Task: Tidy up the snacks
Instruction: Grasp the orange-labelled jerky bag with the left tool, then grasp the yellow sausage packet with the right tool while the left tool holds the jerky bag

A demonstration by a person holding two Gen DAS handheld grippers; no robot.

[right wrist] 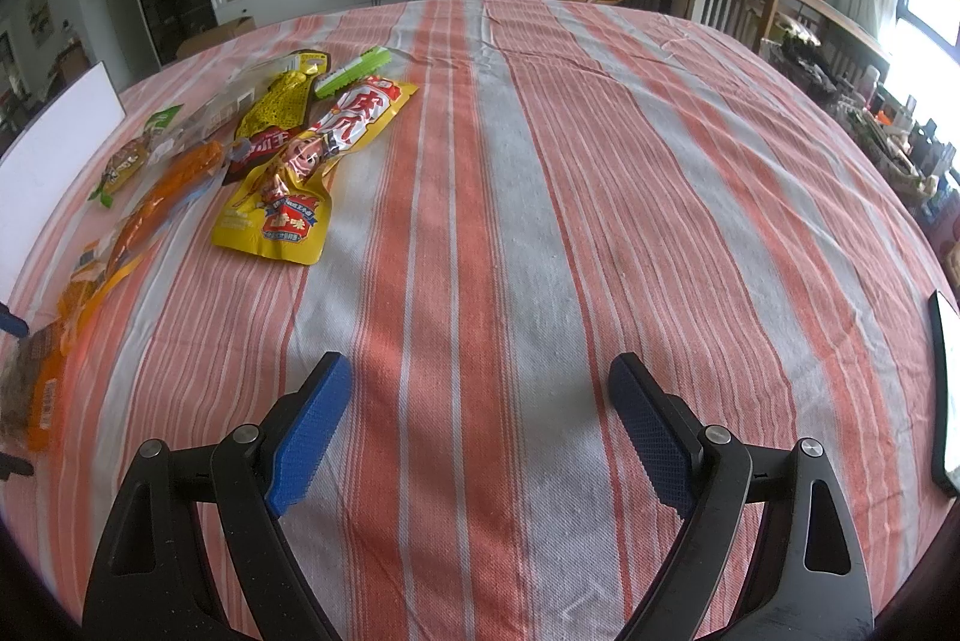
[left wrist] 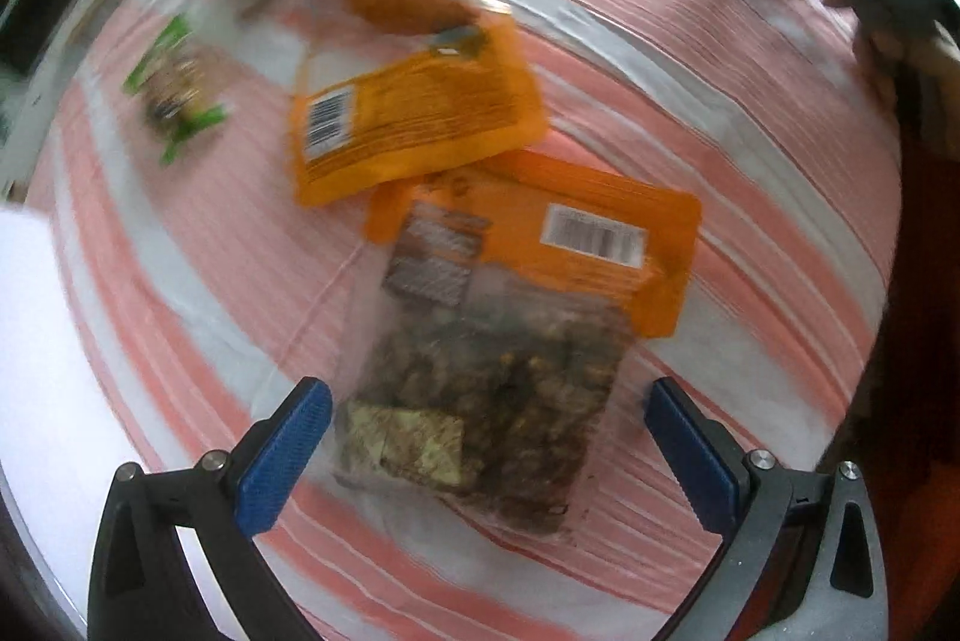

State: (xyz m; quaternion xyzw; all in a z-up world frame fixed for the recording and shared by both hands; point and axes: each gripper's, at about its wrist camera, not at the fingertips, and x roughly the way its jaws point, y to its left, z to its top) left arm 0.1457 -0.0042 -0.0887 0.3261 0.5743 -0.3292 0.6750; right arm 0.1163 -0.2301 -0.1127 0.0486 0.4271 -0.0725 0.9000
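Note:
In the left wrist view my left gripper [left wrist: 487, 401] is open, its blue fingers on either side of the clear end of an orange-topped snack bag [left wrist: 480, 389] with dark pieces inside. A second orange packet [left wrist: 414, 119] lies just beyond it, overlapping its top. A green-edged packet [left wrist: 177, 92] sits farther left. My right gripper [right wrist: 480, 377] is open above bare striped cloth with nothing between its fingers. In the right wrist view a yellow chicken-feet packet [right wrist: 288, 197], a yellow and brown packet [right wrist: 279, 110] and orange packets [right wrist: 162, 197] lie at the left.
A red and grey striped tablecloth [right wrist: 540, 221] covers the table. A white board [right wrist: 54, 143] stands at the left edge. A dark phone-like slab [right wrist: 945, 389] lies at the right edge. Chairs and a sideboard stand behind the table.

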